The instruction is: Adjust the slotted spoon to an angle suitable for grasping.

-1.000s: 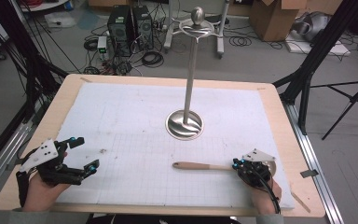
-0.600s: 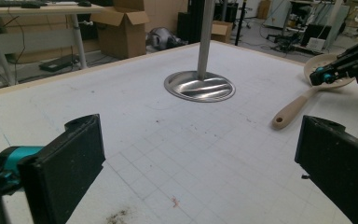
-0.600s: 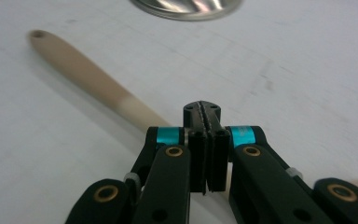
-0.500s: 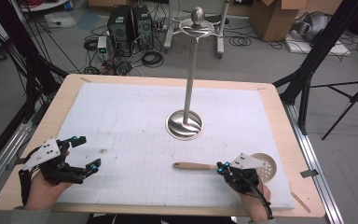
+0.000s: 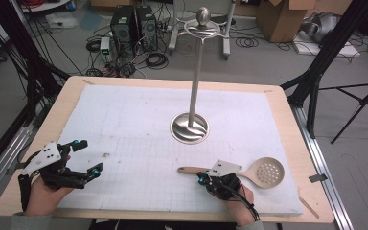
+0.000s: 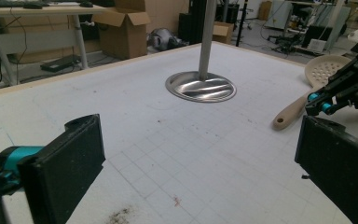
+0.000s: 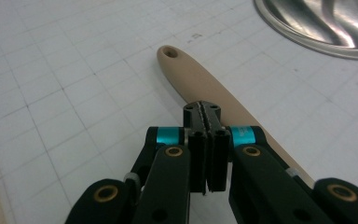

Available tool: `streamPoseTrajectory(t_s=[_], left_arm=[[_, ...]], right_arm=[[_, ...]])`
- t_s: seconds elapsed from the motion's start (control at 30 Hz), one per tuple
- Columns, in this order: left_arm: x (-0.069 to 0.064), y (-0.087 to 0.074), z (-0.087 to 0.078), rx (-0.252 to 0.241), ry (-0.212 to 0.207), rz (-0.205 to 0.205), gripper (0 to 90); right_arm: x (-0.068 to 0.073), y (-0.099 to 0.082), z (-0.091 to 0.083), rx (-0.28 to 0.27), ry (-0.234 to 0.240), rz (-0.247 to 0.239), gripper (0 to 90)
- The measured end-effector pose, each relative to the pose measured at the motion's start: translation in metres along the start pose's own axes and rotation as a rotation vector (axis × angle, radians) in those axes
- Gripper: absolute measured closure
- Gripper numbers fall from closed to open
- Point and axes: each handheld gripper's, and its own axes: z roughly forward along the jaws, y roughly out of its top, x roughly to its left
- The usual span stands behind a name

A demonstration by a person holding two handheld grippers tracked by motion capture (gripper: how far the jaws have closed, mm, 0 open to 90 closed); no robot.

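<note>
One wooden skimmer spoon (image 5: 249, 171) lies flat on the white gridded mat (image 5: 139, 120) of the counter (image 5: 287, 103), near the front right corner. Pale tan wood, smooth, unvarnished look. Round, shallow bowl end pierced with many small holes, pointing toward the right edge. Handle long and flattened, widening slightly toward a rounded tip with a single hanging hole (image 7: 171, 52); the tip points toward the middle of the front edge. In the left tool's view the spoon (image 6: 307, 93) shows its bowl behind and its handle end nearest.

Right tool (image 5: 202, 179) sits over the handle, between tip and bowl. Jaws shut tight on each other, pads (image 7: 199, 154) face to face with nothing between them; in its own view the closed tips (image 7: 208, 116) hang just above the handle, which passes beneath them. Whether they touch the wood: cannot tell.

Left tool (image 5: 90, 162) near the front left corner, well apart from the spoon. Jaws wide open, empty, held low over the mat; both black pads (image 6: 70, 163) frame bare grid.

Metal stand (image 5: 190, 125): round polished base at the counter's middle, upright pole, just behind the spoon handle. Dark specks on the mat near the left tool.
</note>
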Motion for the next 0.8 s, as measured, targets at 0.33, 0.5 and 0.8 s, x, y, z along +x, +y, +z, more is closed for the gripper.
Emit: streamPoseTrajectory(t_s=[0.33, 0.5, 0.8], left_arm=[[0.001, -0.001, -0.009, -0.005, 0.021, -0.005, 1.8], [0.000, -0.002, -0.014, -0.009, 0.037, -0.003, 1.8], [0.000, -0.003, -0.022, -0.009, 0.057, -0.002, 2.2]], right_arm=[[0.003, 0.012, 0.024, 0.021, 0.018, -0.027, 89.7], [-0.002, 0.018, 0.032, 0.020, 0.009, -0.018, 89.8], [-0.013, 0.025, 0.041, 0.018, -0.023, 0.008, 89.7]])
